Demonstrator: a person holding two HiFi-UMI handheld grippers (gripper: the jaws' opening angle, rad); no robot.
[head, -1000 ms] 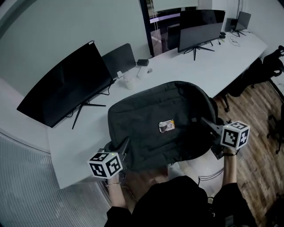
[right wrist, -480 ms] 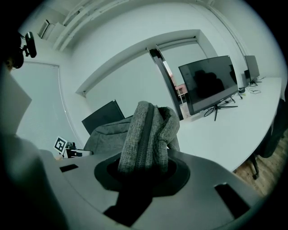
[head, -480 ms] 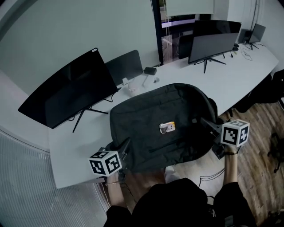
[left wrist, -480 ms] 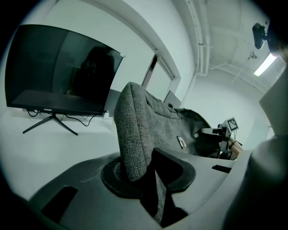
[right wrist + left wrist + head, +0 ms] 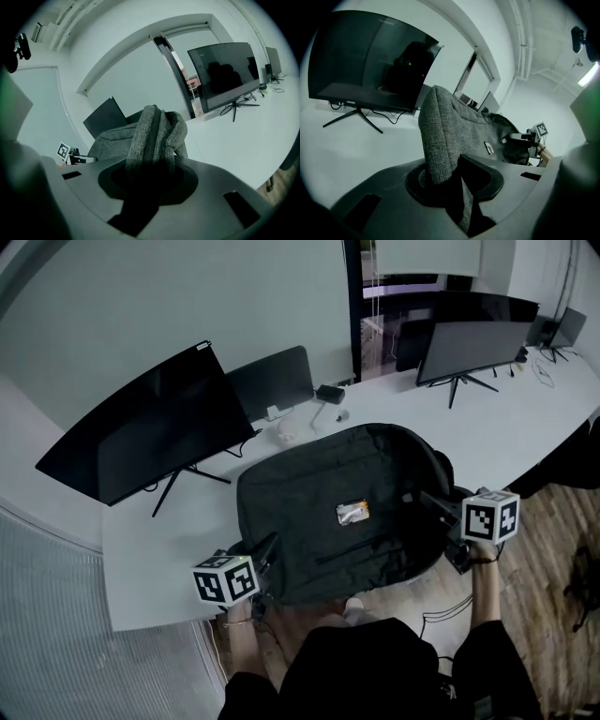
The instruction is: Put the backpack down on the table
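Observation:
A dark grey backpack [image 5: 328,493] with a small tag on its face hangs flat between my two grippers, over the near edge of the white table [image 5: 155,554]. My left gripper [image 5: 267,551] is shut on the bag's lower left corner; in the left gripper view the grey fabric [image 5: 438,131] rises out of the left gripper [image 5: 452,176]. My right gripper [image 5: 429,504] is shut on the bag's right side. The right gripper view shows bunched fabric and a strap [image 5: 154,133] pinched in the right gripper [image 5: 147,176]. I cannot tell whether the bag's underside touches the table.
A large curved monitor [image 5: 141,437] stands on the left of the table, a smaller dark screen [image 5: 272,381] behind the bag, another monitor [image 5: 478,338] at the far right. Small white items [image 5: 286,427] and a dark box [image 5: 330,393] lie beyond the bag. Wooden floor [image 5: 544,549] lies to the right.
Both grippers have carried the backpack a little further across the table, toward the small items. Both grips look unchanged.

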